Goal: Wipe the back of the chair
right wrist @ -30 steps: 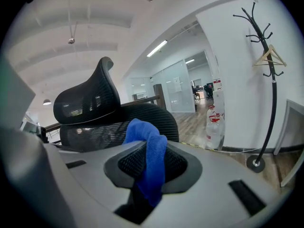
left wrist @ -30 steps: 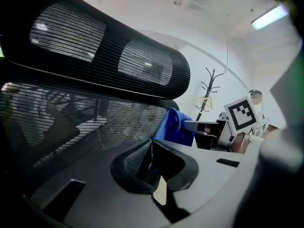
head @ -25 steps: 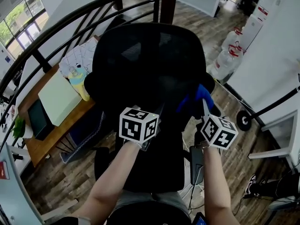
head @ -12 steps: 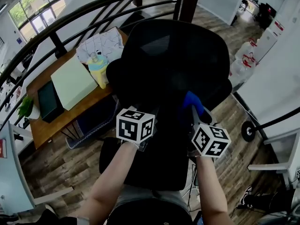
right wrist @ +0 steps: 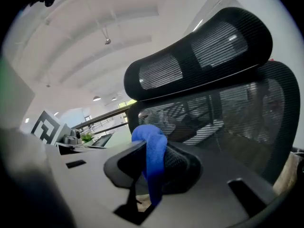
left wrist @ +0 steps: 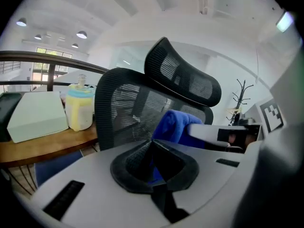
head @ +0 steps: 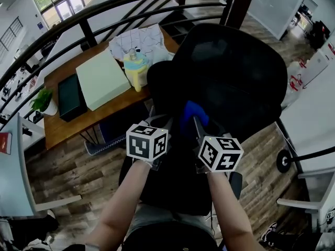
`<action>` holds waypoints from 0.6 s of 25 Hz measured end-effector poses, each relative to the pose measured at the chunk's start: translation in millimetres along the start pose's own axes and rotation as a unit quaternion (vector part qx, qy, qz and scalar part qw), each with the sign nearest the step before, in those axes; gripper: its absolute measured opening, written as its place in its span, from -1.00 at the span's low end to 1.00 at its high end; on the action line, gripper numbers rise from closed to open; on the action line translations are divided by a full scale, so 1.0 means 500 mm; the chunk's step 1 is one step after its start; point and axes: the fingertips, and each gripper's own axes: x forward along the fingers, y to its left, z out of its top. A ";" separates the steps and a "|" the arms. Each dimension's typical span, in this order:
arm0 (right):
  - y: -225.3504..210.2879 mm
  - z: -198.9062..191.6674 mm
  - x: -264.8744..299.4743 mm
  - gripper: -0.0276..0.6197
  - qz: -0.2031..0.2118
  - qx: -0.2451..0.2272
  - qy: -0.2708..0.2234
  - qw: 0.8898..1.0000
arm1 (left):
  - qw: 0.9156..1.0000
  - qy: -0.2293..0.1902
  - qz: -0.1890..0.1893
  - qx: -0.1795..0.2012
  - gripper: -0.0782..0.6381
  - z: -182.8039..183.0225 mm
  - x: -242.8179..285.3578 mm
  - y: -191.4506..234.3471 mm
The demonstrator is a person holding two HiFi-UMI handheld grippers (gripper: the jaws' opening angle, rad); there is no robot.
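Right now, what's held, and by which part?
Right gripper pinches the blue fabric cloth across a bunched fold, tail hanging below. Left gripper: fingers together, hold unclear.

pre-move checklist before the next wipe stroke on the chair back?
1. Blue cloth gripped: ok, right gripper is shut on it.
2. Cloth touching the chair back: cannot tell; the mesh is close ahead.
3. Left gripper free: ok, jaws together, nothing held.
4. Chair steadied: not ok, neither gripper holds it.
5. Bottle on the desk out of the way: ok, it stands left of the chair.
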 end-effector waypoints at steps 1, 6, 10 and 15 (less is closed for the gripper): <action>0.016 -0.002 0.018 -0.63 0.010 -0.003 0.005 1.000 | 1.000 0.000 0.006 -0.004 -0.73 -0.002 -0.005 0.015; 0.073 -0.021 0.100 -0.63 0.046 -0.005 0.027 0.999 | 0.999 0.001 0.034 -0.010 -0.73 -0.004 -0.021 0.081; 0.106 -0.047 0.150 -0.63 0.068 0.005 0.045 0.997 | 0.999 0.001 0.046 -0.013 -0.73 -0.004 -0.029 0.114; 0.097 -0.066 0.208 -0.63 0.064 0.005 0.063 0.996 | 0.998 -0.002 0.055 -0.018 -0.73 0.004 -0.023 0.138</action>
